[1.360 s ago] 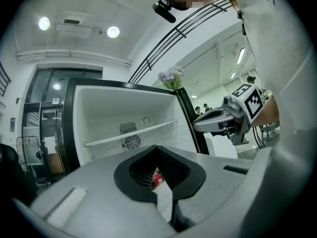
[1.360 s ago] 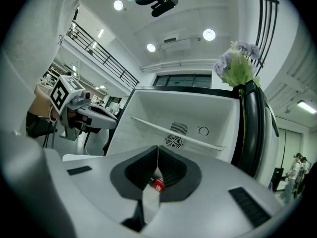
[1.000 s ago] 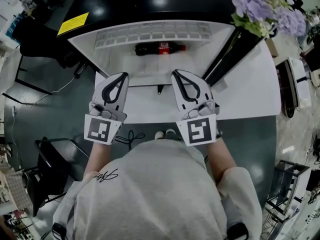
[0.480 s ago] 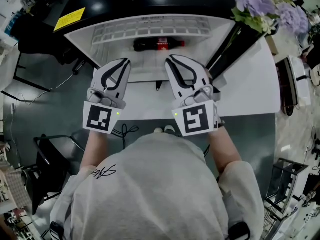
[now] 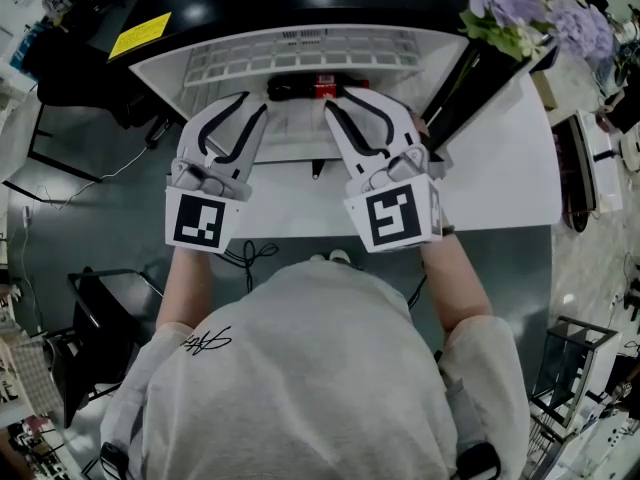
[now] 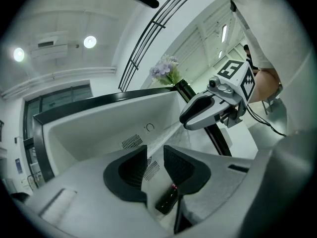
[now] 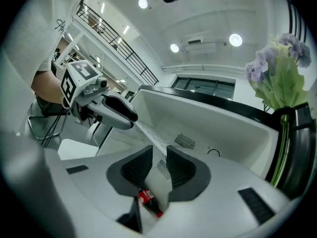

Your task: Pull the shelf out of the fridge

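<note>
The fridge stands open below me. Its white shelf [image 5: 292,138] carries a cola bottle [image 5: 322,85] lying on its side, partly hidden between the grippers. My left gripper [image 5: 240,105] hangs over the shelf's left part and my right gripper [image 5: 357,98] over its middle right. Both sets of jaws are opening, with a narrow gap and nothing between the pads. In the left gripper view the bottle [image 6: 167,200] lies just below the left gripper [image 6: 154,155]. In the right gripper view the bottle [image 7: 147,201] shows under the right gripper [image 7: 159,160].
The white fridge door [image 5: 500,168] stands open at the right. Purple flowers [image 5: 530,8] in a dark vase rise over the fridge's right corner. A vented grille [image 5: 300,53] runs along the fridge's back. Cables [image 5: 250,263] lie on the floor by my feet.
Both grippers have moved forward, from the shelf's front edge to over the shelf by the bottle. Their jaws, shut before, now stand slightly apart.
</note>
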Demonstrator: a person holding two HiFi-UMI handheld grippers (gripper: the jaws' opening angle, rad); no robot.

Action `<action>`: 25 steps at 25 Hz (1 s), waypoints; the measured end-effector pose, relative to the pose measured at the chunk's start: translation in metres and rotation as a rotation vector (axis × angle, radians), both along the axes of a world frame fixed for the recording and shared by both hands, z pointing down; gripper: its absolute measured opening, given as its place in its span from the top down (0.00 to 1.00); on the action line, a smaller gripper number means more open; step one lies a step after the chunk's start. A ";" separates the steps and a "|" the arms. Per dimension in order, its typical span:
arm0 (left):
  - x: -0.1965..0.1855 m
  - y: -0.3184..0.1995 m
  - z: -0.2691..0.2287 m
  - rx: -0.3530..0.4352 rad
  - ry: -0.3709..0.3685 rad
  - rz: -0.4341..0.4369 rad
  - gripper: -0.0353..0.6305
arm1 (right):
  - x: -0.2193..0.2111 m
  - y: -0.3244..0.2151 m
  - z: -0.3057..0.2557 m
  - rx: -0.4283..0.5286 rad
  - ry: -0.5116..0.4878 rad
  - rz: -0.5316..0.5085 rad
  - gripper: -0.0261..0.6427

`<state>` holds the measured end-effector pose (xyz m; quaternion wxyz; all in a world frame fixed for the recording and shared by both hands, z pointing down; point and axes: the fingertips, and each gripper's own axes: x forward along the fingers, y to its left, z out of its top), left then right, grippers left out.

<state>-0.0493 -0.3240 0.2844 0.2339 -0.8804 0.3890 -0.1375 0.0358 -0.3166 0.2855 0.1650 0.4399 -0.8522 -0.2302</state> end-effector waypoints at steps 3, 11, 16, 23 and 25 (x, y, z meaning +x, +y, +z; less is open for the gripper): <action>0.003 -0.004 -0.004 0.033 -0.032 0.005 0.76 | -0.005 -0.006 -0.002 0.038 0.023 -0.020 0.83; 0.005 -0.018 -0.013 0.126 -0.142 -0.004 0.68 | -0.013 -0.017 -0.015 0.103 0.118 -0.037 0.67; 0.009 -0.029 -0.010 0.162 -0.206 0.011 0.65 | -0.017 -0.028 -0.013 0.108 0.218 -0.039 0.61; 0.020 -0.041 -0.003 0.195 -0.319 0.021 0.62 | -0.022 -0.042 -0.007 0.114 0.321 -0.032 0.61; 0.022 -0.048 0.003 0.194 -0.371 0.008 0.62 | -0.021 -0.048 -0.004 0.121 0.368 -0.024 0.61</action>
